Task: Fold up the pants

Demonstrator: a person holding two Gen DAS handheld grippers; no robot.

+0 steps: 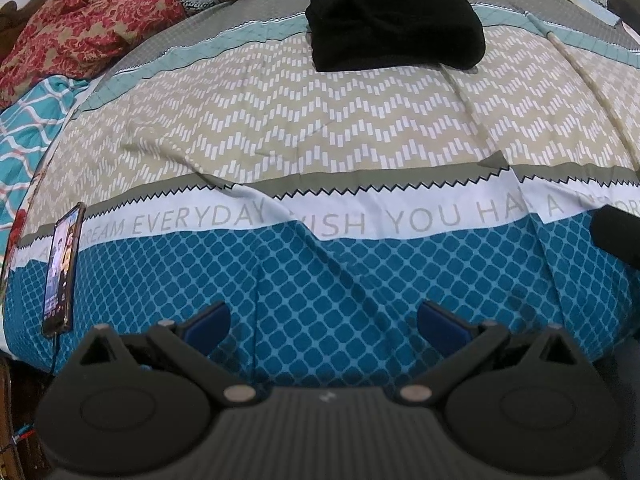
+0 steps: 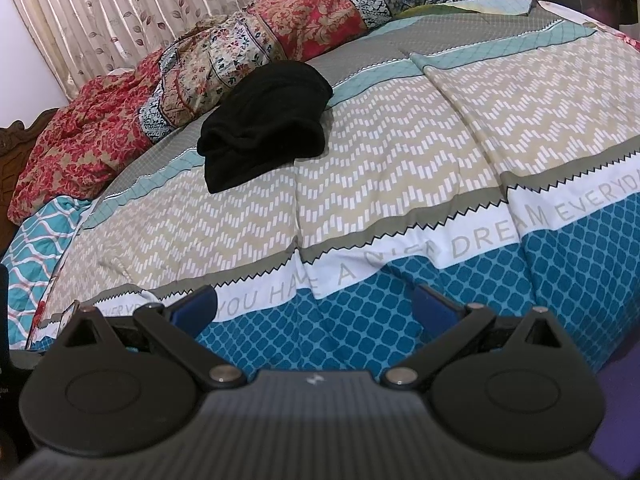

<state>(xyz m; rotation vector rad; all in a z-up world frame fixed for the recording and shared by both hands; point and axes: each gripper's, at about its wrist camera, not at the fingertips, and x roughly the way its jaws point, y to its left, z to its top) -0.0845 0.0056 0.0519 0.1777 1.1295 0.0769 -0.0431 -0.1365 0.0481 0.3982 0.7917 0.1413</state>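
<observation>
The black pants lie folded in a compact bundle on the far part of the patterned bedspread. They also show in the right wrist view, left of centre. My left gripper is open and empty, held low over the blue near edge of the bed, far from the pants. My right gripper is open and empty, also at the near edge, well short of the pants.
A phone lies on the bed's left edge with a cable. Crumpled red floral bedding and patterned pillows line the far side. A curtain hangs behind. A thin pale stick lies at the right.
</observation>
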